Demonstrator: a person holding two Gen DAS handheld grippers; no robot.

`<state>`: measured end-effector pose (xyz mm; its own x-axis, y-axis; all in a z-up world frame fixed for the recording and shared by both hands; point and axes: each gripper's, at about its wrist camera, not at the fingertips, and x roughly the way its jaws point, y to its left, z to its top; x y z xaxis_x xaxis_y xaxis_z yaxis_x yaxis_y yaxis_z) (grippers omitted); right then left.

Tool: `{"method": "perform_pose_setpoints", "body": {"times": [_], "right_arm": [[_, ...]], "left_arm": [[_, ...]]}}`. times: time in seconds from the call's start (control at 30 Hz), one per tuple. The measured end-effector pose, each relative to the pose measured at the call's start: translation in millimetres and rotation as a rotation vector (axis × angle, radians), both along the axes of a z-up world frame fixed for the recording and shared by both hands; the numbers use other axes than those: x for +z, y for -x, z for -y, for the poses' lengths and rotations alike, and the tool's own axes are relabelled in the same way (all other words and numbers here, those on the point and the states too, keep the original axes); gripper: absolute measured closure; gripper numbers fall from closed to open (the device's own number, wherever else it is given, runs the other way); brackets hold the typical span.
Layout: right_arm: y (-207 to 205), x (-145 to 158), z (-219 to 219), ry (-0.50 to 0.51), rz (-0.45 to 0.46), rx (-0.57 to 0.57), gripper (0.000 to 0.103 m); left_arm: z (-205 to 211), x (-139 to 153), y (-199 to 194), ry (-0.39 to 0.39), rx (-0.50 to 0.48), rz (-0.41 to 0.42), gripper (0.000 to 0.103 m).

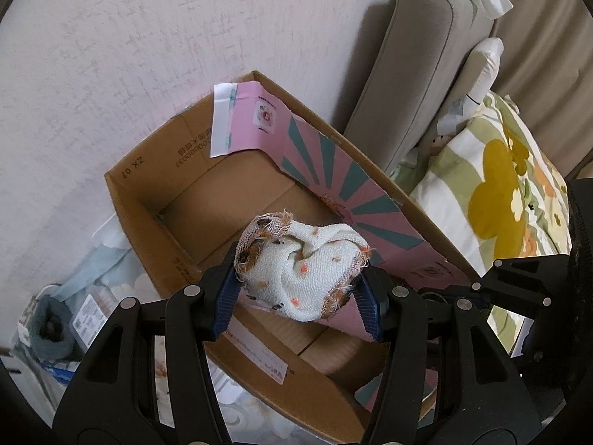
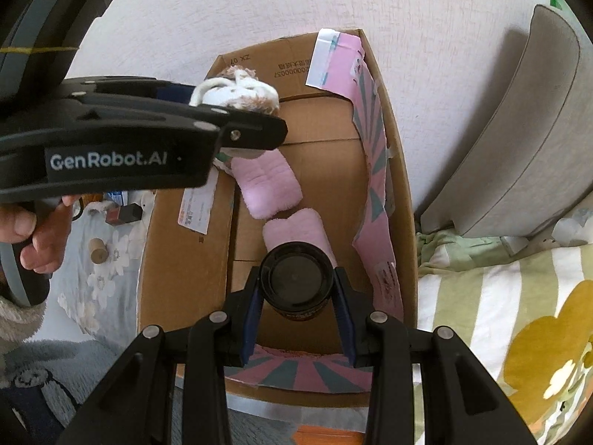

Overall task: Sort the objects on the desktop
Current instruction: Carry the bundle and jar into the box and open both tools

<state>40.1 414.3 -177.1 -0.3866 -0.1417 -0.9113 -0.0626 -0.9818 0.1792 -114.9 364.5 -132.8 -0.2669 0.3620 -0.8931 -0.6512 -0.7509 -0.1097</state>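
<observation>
My left gripper (image 1: 298,291) is shut on a bunched white cloth with orange spots and frayed edges (image 1: 300,270), held above the open cardboard box (image 1: 148,200). In the right wrist view the left gripper (image 2: 237,111) holds the cloth (image 2: 237,91) over the far end of the box (image 2: 166,259). My right gripper (image 2: 296,298) is shut on a black round jar (image 2: 295,282), held over the near end of the box. Two pink fluffy pieces (image 2: 268,183) lie inside the box. A pink and teal printed flap (image 2: 374,222) lines its right wall.
A grey cushion (image 2: 519,141) leans on the white wall to the right. A green and mustard flowered bedcover (image 2: 500,315) lies beside the box. Left of the box on a floral cloth are a wooden cork (image 2: 98,250), a small dark red box (image 2: 124,213) and packets (image 1: 89,315).
</observation>
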Motion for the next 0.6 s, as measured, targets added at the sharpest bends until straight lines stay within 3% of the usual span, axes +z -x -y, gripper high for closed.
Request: {"method": "perform_pose_setpoints", "body": {"times": [0.17,0.2,0.3,0.33,0.43,0.6], "right_arm": [[0.5,-3.1,-0.1,-0.013,0.007,-0.010,0.070],[0.6,-3.2,0.7,-0.033,0.005,-0.015,0.068],[2.0,-5.0,3.0,-0.057,0.020,-0.008,0.044],[1.9,-3.8,4.1,-0.060,0.015,-0.009,0.042],[0.5,2.0,8.4,-0.055,-0.012,-0.014,0.031],[0.2,12.9,14.2,-0.092,-0.042,-0.019,0.031]], "left_arm": [[-3.3,-4.3,0.8,0.007,0.005,0.010,0.045],[-3.6,-3.9,0.3,0.005,0.005,0.011,0.037],[-3.7,-0.4,-0.9,0.008,0.012,-0.014,0.006],[-3.3,1.9,-1.3,0.008,0.014,-0.029,0.003],[-1.2,7.2,-0.2,0.009,0.017,-0.041,0.003],[10.3,13.3,-1.8,0.015,0.027,-0.052,0.002]]}}
